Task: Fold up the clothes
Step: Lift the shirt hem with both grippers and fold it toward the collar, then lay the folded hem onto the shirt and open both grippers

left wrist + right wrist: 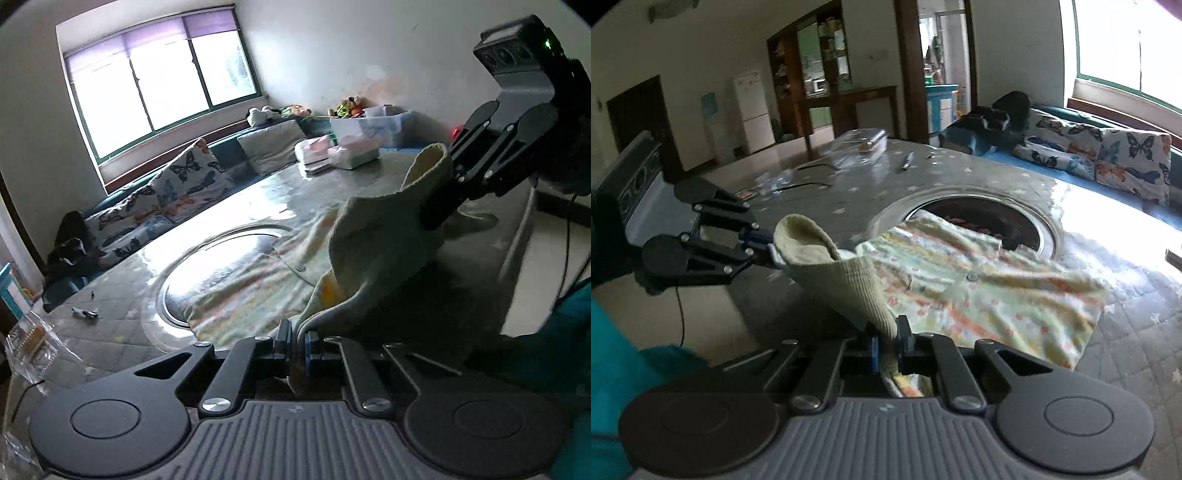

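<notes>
Right wrist: both tools (left point(768, 251), right point(886, 345)) pinch garment point(960, 288).

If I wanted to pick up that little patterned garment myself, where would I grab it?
Probably by the ribbed cream hem, as both grippers do now: the left gripper and right gripper each pinch an end of it from the near table edge. That thick band is raised, while the rest of the garment lies on the table.
</notes>
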{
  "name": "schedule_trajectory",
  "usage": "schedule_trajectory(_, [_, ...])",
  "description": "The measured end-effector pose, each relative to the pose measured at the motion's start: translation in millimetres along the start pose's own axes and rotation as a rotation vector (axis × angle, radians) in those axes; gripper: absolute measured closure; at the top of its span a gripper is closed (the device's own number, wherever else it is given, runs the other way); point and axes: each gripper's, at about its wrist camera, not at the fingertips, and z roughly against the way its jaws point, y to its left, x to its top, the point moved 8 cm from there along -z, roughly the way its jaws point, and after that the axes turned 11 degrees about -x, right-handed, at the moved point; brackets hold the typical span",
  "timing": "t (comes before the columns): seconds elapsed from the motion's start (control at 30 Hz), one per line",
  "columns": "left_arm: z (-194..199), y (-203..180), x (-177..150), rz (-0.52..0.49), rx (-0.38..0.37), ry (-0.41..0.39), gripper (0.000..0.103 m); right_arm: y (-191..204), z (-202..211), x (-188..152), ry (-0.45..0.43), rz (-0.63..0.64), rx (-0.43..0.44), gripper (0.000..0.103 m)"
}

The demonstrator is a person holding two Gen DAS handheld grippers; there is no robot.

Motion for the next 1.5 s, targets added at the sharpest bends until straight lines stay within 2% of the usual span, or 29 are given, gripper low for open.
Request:
schedule_trajectory(0.13, [-7, 2, 8, 0.013, -0.009, -0.007, 0.096, -8, 0, 1, 0.004, -0.017, -0.012, 0.095])
schedule_trajectory(0.4, [-31, 43, 37, 0.103, -0.026, -0.029, 0.096, -44, -29, 36, -0.006, -0.022, -0.069, 0.095])
schedule_trajectory(0.6, [-71, 95, 48, 0.229, -0.037, 0.007, 0.096, -71, -78, 73, 0.021, 0.027, -0.115, 0.095])
schedule_trajectory(0.8, [-120, 137, 31, 0.39, -0.034, 0.103, 0.095, -91, -145, 87, 0.066, 0.0, -0.155, 0.095])
schedule_trajectory(0.87, [-133, 146, 22, 0.445, -0.042, 0.132, 0.095, -98, -156, 82, 0.066, -0.029, -0.178, 0.093])
schedule_trajectory(0.93, [-143, 156, 14, 0.501, -0.044, 0.152, 0.092, -106, -164, 75, 0.064, -0.061, -0.203, 0.085])
schedule_trajectory(1.03, [-149, 163, 8, 0.527, -0.037, 0.167, 0.09, -117, -177, 65, 0.06, -0.108, -0.239, 0.083])
schedule_trajectory(1.1, [-148, 168, 8, 0.534, -0.024, 0.166, 0.082, -125, -180, 59, 0.055, -0.138, -0.261, 0.08])
schedule_trajectory(1.17, [-144, 171, 7, 0.534, -0.002, 0.16, 0.08, -133, -171, 54, 0.039, -0.164, -0.295, 0.079])
schedule_trajectory(1.3, [-144, 184, 1, 0.56, 0.079, 0.175, 0.074, -134, -149, 36, 0.019, -0.193, -0.292, 0.079])
schedule_trajectory(1.43, [-142, 194, -3, 0.582, 0.153, 0.191, 0.074, -133, -143, 6, 0.056, -0.233, -0.298, 0.079])
schedule_trajectory(1.5, [-134, 192, 3, 0.586, 0.154, 0.162, 0.074, -143, -141, -5, 0.071, -0.286, -0.317, 0.079])
